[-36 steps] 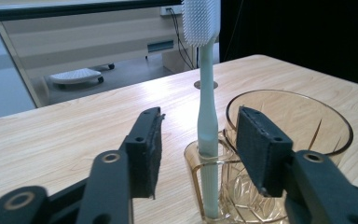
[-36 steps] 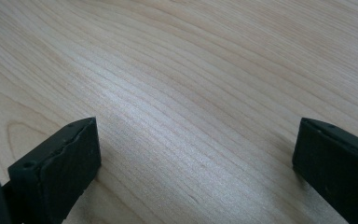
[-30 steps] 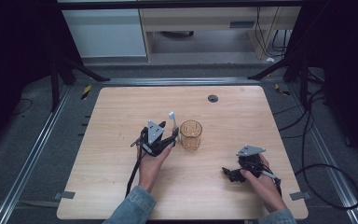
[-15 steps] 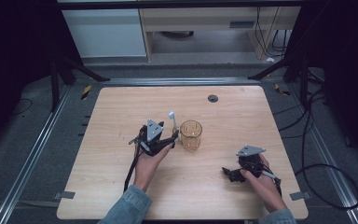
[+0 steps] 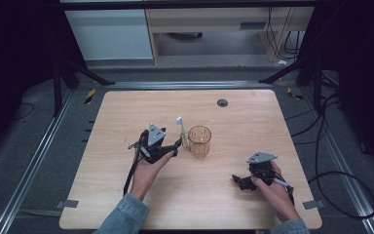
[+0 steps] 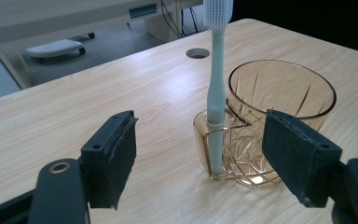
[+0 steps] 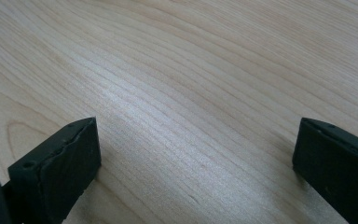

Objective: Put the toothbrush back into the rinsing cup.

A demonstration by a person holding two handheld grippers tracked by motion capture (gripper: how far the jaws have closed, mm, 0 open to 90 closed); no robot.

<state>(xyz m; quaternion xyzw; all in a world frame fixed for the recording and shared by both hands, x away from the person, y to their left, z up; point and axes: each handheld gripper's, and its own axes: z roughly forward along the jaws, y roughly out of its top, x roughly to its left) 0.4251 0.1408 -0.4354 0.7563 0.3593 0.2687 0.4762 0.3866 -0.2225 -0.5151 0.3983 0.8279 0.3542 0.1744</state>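
On the table: toothbrush stood upright in amber cup
Left gripper: released, nearer, toothbrush straight ahead between its jaws
Right gripper: released, well apart

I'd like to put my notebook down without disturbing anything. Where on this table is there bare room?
The far strip between the cable hole and the table edge's left corner is bare, as is the near-left corner. It is crowded mid-table, where the left tool sits open beside the amber glass and its toothbrush. The right tool occupies the near right.
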